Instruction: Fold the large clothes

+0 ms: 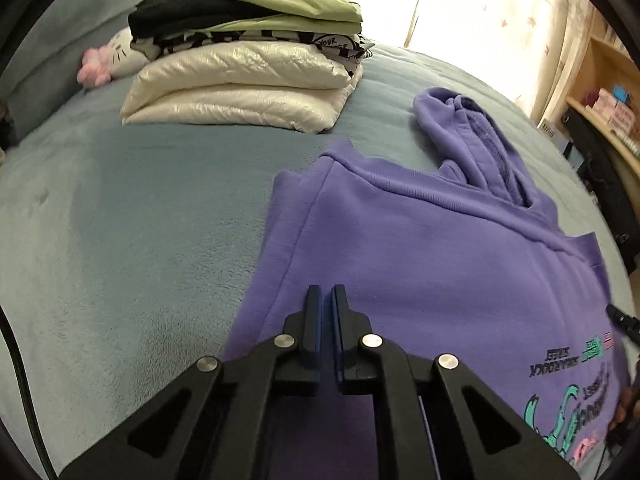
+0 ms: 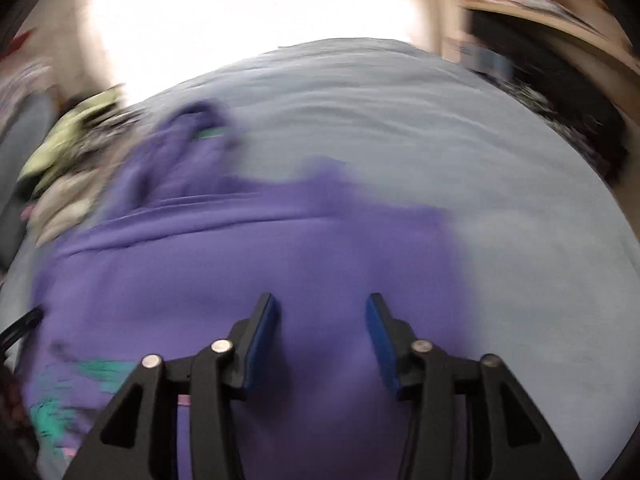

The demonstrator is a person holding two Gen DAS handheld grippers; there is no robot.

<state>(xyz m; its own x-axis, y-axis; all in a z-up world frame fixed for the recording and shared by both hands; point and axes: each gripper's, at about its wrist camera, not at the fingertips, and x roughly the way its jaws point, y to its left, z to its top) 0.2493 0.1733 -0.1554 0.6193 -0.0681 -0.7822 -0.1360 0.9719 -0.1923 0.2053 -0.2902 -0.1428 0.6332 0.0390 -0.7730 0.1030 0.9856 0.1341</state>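
Two wrist cameras look across one bed covered by a plush, pale blue-grey blanket (image 1: 132,216) that fills most of both views.

In the sharp left wrist view, far ahead and left of the left gripper (image 1: 327,294), a pink-and-white plush toy (image 1: 108,58) lies against a blue-grey pillow (image 1: 52,40). Just right of it stands a stack of folded clothes (image 1: 244,48): a shiny cream padded piece at the bottom, a black-and-white print, then black and light green layers on top. A bright window with a pale patterned curtain (image 1: 536,12) glows behind. The large purple fleece hoodie (image 1: 440,248) lies flat on the blanket under and ahead-right of the gripper, hood pointing away, teal and pink lettering at the near right. A wooden shelf unit (image 1: 604,92) lines the far right edge. The left gripper's blue-padded jaws stand nearly together with a thin gap between them, holding nothing visible.

The right wrist view is heavily motion-blurred. It alone shows the hoodie's (image 2: 260,264) right edge and the bare blanket (image 2: 500,200) beyond it. The right gripper (image 2: 322,314) hangs over the purple fabric, jaws wide apart and empty.
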